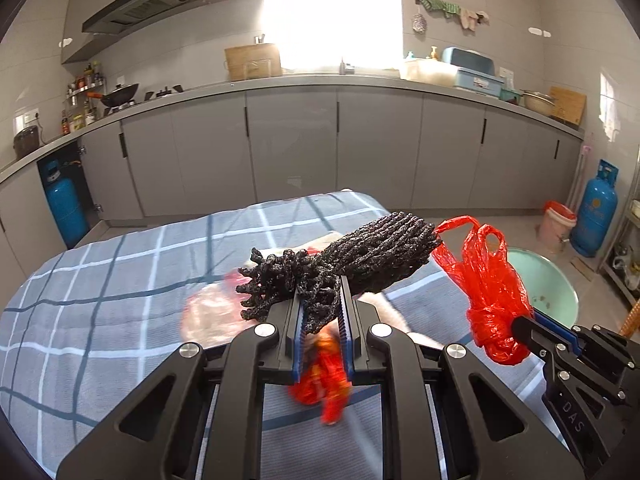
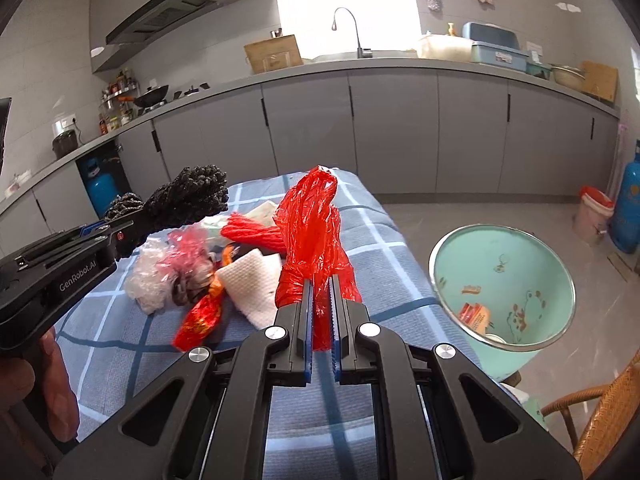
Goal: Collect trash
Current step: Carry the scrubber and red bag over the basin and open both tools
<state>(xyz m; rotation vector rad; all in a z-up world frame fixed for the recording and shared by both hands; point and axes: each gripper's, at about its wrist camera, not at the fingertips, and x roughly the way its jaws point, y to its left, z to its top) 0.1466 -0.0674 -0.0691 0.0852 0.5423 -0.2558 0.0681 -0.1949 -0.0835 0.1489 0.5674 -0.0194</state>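
My left gripper point(image 1: 322, 300) is shut on a black foam net sleeve point(image 1: 360, 260) and holds it above the table; it also shows in the right wrist view point(image 2: 188, 196). My right gripper point(image 2: 320, 296) is shut on a red plastic bag point(image 2: 316, 232), held up over the table's right side; the bag also shows in the left wrist view point(image 1: 492, 280). On the blue checked tablecloth point(image 2: 120, 344) lie a white paper towel point(image 2: 256, 280), a red wrapper point(image 2: 200, 316), a clear bag point(image 2: 148, 276) and a red net point(image 2: 252, 234). A mint green bin point(image 2: 504, 280) stands on the floor to the right with some trash inside.
Grey kitchen cabinets point(image 2: 400, 128) and a counter run along the back. A blue gas cylinder point(image 1: 596, 208) and a small bucket point(image 1: 558, 224) stand at the right wall. A wicker chair point(image 2: 600, 420) is at the lower right. My hand holds the left gripper's handle point(image 2: 52, 392).
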